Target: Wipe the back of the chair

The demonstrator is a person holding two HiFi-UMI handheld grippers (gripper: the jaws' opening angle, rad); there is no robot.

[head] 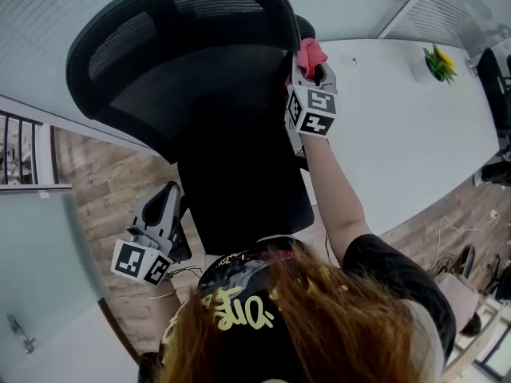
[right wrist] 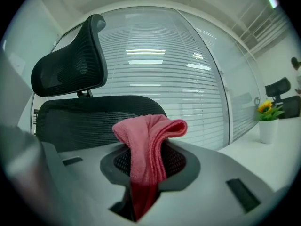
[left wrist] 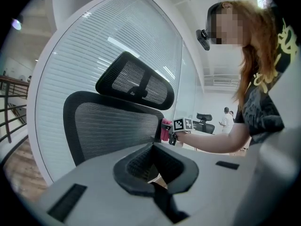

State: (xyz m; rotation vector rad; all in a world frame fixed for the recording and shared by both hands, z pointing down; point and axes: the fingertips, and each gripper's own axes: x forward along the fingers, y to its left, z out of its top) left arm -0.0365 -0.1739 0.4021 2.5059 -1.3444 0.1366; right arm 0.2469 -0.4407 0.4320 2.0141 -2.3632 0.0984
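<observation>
- While the cloth (right wrist: 149, 147) is soft and light, the chair's mesh back (left wrist: 113, 126) looks springy, so I judge that light, even pressure will do.
- My right gripper (head: 313, 66) pinches the pink cloth at its middle, pressing the fold against the back's side edge.
- My left gripper (left wrist: 155, 168) hangs low beside the chair, jaws together and empty.

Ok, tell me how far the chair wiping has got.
Done: the right gripper is shut on the pink cloth and holds it at the right edge of the backrest. In hand: work at that edge. Left: the wide mesh face, where no wiped patch shows. The left gripper hangs low, jaws together on nothing.
</observation>
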